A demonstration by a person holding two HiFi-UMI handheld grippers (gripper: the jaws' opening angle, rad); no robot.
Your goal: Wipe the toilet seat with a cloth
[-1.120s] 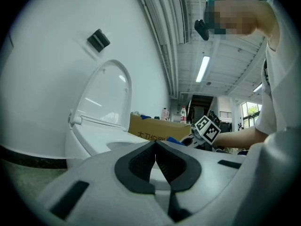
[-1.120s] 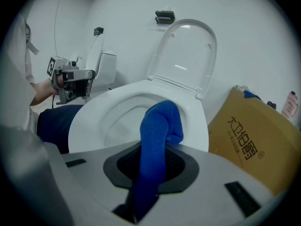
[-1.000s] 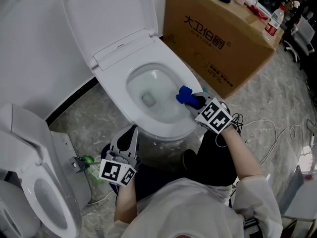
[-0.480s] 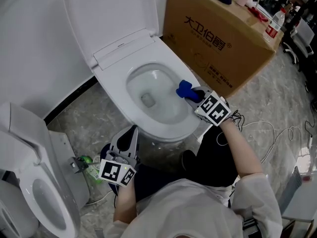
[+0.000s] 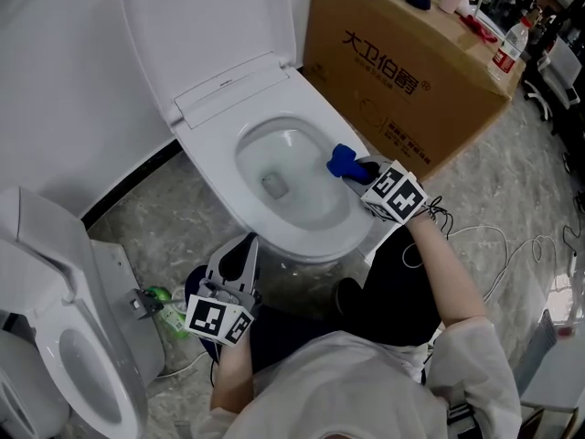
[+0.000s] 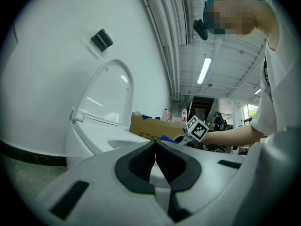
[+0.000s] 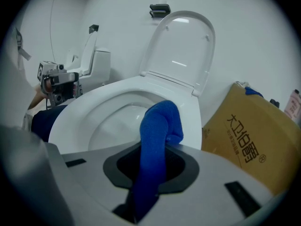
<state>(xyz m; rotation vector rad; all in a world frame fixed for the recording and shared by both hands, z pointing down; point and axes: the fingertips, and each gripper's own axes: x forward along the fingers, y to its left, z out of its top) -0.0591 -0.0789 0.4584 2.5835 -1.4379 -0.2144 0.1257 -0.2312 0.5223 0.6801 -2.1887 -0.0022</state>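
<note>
A white toilet stands with its lid (image 5: 208,21) raised and its seat (image 5: 340,236) down around the open bowl. A blue cloth (image 5: 343,164) lies on the seat's right rim, and my right gripper (image 5: 358,174) is shut on it. In the right gripper view the blue cloth (image 7: 157,140) runs up between the jaws and folds over onto the seat (image 7: 77,121). My left gripper (image 5: 239,256) hangs low in front of the toilet, off the seat, jaws shut on nothing. The left gripper view shows its pads (image 6: 141,161) meeting, with the toilet (image 6: 96,140) beyond.
A large cardboard box (image 5: 411,71) stands right of the toilet, with a bottle (image 5: 506,46) and small items on top. A second toilet (image 5: 64,337) is at the lower left, a green object (image 5: 169,309) beside it. Cables (image 5: 512,254) trail on the marble floor at right.
My right gripper, with the cloth, has slid a little along the seat's right rim toward the back. The left gripper has stayed where it was.
</note>
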